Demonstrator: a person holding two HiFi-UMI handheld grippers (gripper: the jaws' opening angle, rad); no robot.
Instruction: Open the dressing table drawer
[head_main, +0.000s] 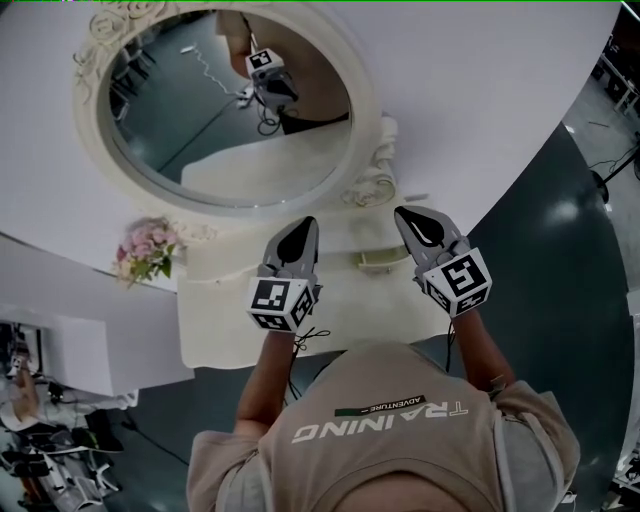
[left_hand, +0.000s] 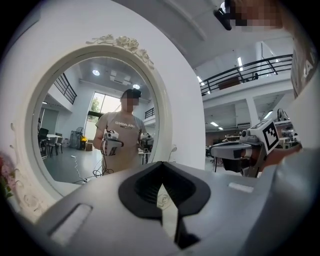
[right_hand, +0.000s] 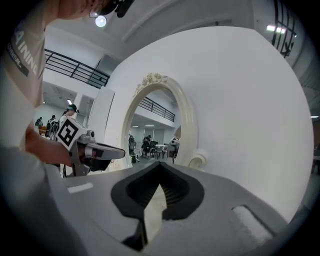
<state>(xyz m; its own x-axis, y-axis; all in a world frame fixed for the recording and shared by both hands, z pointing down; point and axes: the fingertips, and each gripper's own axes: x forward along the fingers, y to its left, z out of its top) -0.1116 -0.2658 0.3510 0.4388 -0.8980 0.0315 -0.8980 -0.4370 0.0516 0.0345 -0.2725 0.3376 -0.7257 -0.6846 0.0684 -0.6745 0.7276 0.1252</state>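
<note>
The white dressing table (head_main: 220, 320) stands against a curved white wall, with its oval mirror (head_main: 230, 110) above it. No view shows the drawer front. My left gripper (head_main: 300, 232) hovers over the tabletop, pointing at the mirror's lower rim, jaws together and empty. My right gripper (head_main: 413, 218) is beside it to the right, also shut and empty. In the left gripper view the closed jaws (left_hand: 161, 167) face the mirror (left_hand: 95, 130), with the right gripper (left_hand: 227, 150) alongside. In the right gripper view the shut jaws (right_hand: 160, 167) face the mirror frame (right_hand: 187, 130).
A small pale green object (head_main: 385, 260) lies on the tabletop between the grippers. A pink flower bunch (head_main: 145, 250) sits at the table's left end. A white side unit (head_main: 90, 340) adjoins on the left. Dark floor (head_main: 560, 300) lies to the right.
</note>
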